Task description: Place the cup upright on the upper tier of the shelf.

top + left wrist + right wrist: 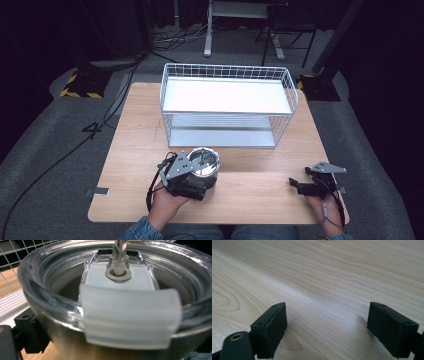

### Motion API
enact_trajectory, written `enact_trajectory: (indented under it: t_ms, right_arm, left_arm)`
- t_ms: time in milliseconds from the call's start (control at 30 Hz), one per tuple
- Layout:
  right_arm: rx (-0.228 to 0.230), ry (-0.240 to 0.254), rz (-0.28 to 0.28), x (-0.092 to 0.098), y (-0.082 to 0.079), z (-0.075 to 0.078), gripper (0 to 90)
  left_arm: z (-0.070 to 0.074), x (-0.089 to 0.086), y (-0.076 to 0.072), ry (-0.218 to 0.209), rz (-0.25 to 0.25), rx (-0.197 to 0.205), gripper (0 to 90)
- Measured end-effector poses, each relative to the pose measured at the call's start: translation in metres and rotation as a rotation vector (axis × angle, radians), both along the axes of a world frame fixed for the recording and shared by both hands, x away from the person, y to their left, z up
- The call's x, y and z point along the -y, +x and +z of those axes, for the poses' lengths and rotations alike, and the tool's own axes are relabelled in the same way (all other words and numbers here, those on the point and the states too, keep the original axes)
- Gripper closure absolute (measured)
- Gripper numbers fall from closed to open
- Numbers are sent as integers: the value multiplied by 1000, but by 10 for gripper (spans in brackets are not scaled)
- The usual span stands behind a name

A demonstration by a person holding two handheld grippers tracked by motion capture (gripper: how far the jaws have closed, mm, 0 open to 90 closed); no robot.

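One tumbler (204,164) gripped in my left gripper (186,181), my right gripper (327,327) spread wide over the table (260,195), one wire rack (227,105) beyond.

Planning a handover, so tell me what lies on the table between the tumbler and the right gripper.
Nothing: in the high view only bare wooden table separates the steel tumbler from the right gripper, whose open fingers rest over plain wood.

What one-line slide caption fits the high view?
Left gripper at a lidded steel tumbler before a white wire shelf rack; right gripper open over the wooden table.
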State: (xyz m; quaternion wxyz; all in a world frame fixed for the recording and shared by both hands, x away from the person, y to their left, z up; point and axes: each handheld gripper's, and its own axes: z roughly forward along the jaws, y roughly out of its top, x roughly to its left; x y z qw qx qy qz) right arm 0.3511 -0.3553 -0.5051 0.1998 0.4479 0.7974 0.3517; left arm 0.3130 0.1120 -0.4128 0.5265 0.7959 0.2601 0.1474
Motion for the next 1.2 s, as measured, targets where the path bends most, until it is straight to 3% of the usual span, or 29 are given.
enact_trajectory:
  t_ms: [700, 1200]
  right_arm:
    - [3, 0, -2, 0, 0, 0, 172]
    - [3, 0, -4, 0, 0, 0, 174]
  left_arm:
    - [49, -8, 21, -65, 2, -10, 37]
    - [87, -10, 39, -72, 18, 38, 37]
